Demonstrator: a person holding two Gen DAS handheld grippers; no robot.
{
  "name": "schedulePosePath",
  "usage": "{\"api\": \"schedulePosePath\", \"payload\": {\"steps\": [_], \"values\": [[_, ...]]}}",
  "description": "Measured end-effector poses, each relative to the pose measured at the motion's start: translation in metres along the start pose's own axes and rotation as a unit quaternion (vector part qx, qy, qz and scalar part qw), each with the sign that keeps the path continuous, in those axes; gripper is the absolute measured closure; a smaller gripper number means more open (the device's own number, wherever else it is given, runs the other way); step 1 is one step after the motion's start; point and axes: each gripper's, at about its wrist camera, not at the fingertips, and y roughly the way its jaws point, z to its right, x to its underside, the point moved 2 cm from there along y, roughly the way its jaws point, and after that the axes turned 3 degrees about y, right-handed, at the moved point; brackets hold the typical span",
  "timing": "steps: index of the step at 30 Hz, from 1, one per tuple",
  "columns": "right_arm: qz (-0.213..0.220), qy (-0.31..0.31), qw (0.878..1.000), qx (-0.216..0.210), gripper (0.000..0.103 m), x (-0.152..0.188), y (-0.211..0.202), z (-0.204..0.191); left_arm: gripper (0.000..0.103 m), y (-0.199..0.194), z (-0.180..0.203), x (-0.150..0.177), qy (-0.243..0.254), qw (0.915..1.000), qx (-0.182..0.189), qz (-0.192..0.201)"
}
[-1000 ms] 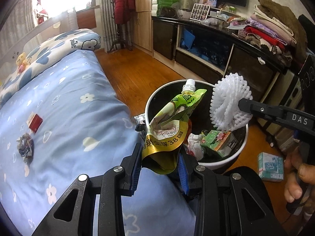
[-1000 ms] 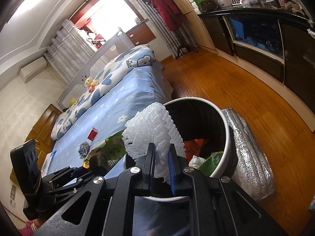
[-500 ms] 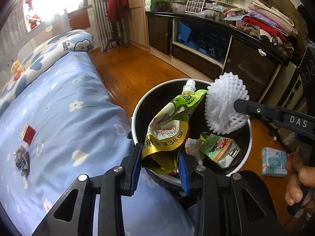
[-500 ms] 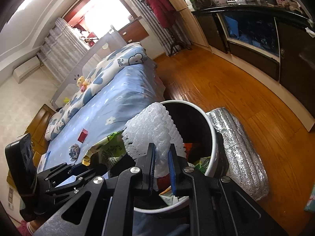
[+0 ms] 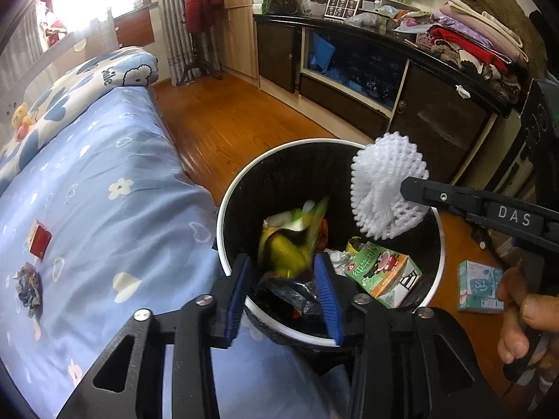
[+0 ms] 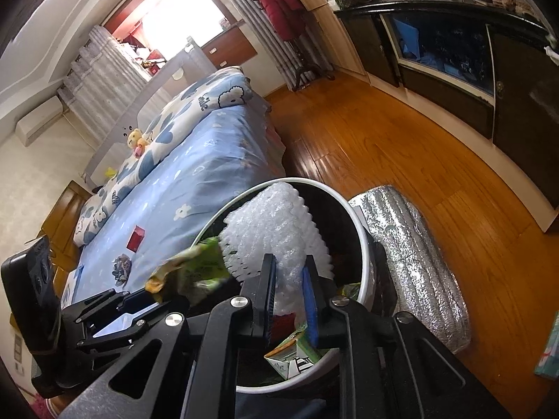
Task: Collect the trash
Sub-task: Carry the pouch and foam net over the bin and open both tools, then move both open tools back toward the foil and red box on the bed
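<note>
Both grippers over the trash bin, letting go of their loads

The left gripper [image 5: 284,288] has just been opening; its jaws stand apart and the green-and-yellow snack pouch [image 5: 291,241] drops blurred into the trash bin [image 5: 223,216]. The right gripper [image 6: 288,296], also just opening, has the white foam fruit net [image 6: 279,230] between its jaws above the rim; whether they press it I cannot tell
</note>
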Motion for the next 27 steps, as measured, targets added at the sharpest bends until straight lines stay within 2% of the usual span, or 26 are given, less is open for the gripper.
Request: {"api": "schedulePosePath", "payload": {"steps": [1,4,8,17,23,27], "values": [[-0.001,0.0,1.0,0.0,0.082,0.0,0.0,-0.001,0.057,-0.001,-0.001,0.001,-0.002,1.0,0.002,0.003],[0.002,0.003,1.0,0.0,0.064,0.0,-0.002,-0.003,0.052,-0.008,-0.005,0.005,-0.014,0.9998,0.002,0.011],[0.008,0.002,1.0,0.0,0.053,0.001,-0.005,-0.005,0.05,-0.018,-0.016,0.017,-0.043,0.9989,0.004,0.018],[0.023,-0.014,1.0,-0.015,0.036,0.011,-0.009,-0.032,0.045,-0.046,-0.056,0.065,-0.118,0.9924,-0.018,0.027],[0.027,-0.047,0.998,-0.037,0.028,0.021,-0.006,-0.069,0.044,-0.071,-0.081,0.099,-0.165,0.9849,-0.045,0.03],[0.013,-0.07,0.996,-0.053,0.027,0.03,0.004,-0.094,0.043,-0.084,-0.104,0.12,-0.195,0.9782,-0.065,0.031]]}}
